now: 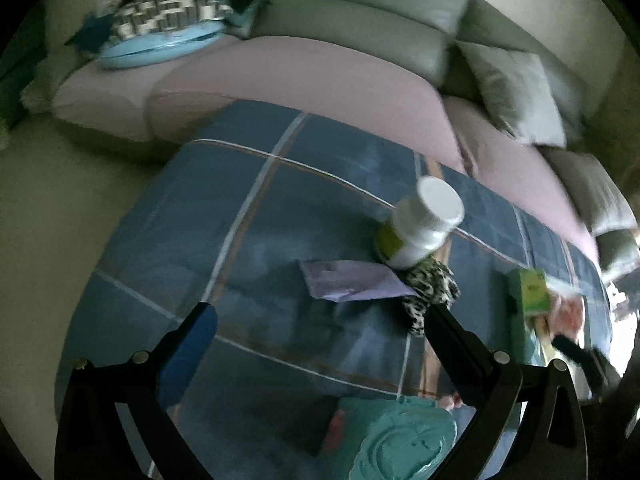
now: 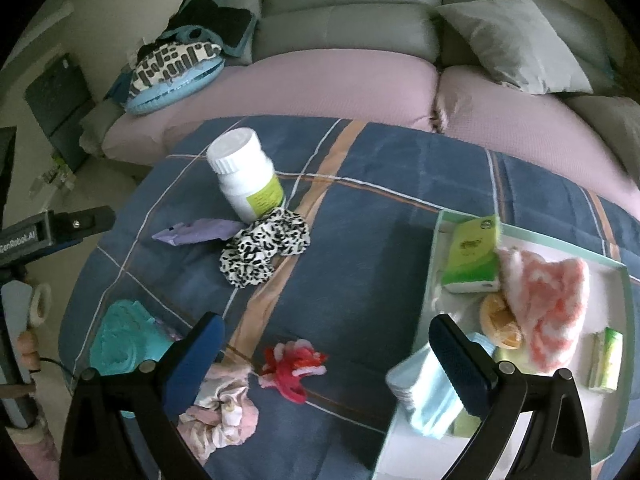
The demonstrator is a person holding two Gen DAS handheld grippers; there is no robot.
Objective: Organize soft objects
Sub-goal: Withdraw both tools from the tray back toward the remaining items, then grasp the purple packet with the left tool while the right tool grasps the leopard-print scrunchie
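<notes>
Left gripper (image 1: 316, 316): jaws spread wide, nothing between them; it hangs over the blue plaid cloth (image 1: 256, 216), the view blurred.
Right gripper (image 2: 326, 330): jaws spread wide and empty, above the cloth's near edge.
Leopard scrunchie (image 2: 266, 246): on the cloth at 11 o'clock from the right gripper, touching the base of the white bottle (image 2: 246, 174); in the left view it sits just past the right fingertip.
Lilac wrapper (image 2: 196, 232): flat on the cloth at the scrunchie's 9 o'clock, touching it.
Red-and-pink scrunchie (image 2: 294, 366): on the cloth at 6 o'clock of the right view, between the 2 fingers.
Pale pink scrunchie (image 2: 220, 412): beside the left finger, at 7 o'clock.
Teal cloth (image 2: 122, 338): crumpled at the cloth's 8 o'clock edge.
Tray (image 2: 434, 248): at 3 o'clock, holding a green tissue pack (image 2: 474, 256), a pink-and-white fluffy item (image 2: 548, 304) and light blue folded pieces (image 2: 428, 388).
Sofa (image 2: 344, 76): at 12 o'clock, with a grey cushion (image 2: 516, 42).
</notes>
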